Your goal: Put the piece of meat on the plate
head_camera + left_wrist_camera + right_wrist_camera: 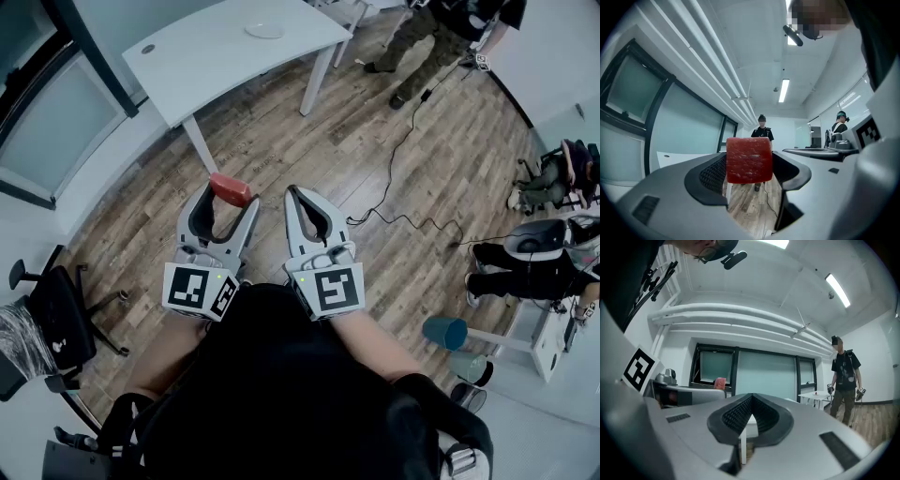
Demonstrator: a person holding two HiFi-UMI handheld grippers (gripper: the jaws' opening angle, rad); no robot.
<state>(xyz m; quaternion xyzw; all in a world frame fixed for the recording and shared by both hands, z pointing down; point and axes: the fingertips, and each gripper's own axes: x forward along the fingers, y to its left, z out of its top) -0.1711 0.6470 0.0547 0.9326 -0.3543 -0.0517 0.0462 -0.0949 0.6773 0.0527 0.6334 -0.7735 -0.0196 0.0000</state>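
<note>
Wood-plank floor [375, 169] under both tools; white tabletop [216, 52] stands well ahead.
Left tool [230, 195] level, jaws clamped on the meat; right tool [302, 193] just beside it, jaws pressed together. Plate [264, 30] on the tabletop's far part. Red meat block [230, 189] at the left tool's tips, well apart from the plate.

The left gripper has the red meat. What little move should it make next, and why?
Probably carry the left gripper forward toward the white table, where what looks like the plate sits. The piece of meat is clamped between its jaws but hangs over the wooden floor, well short of the table. The right gripper is shut and empty.
</note>
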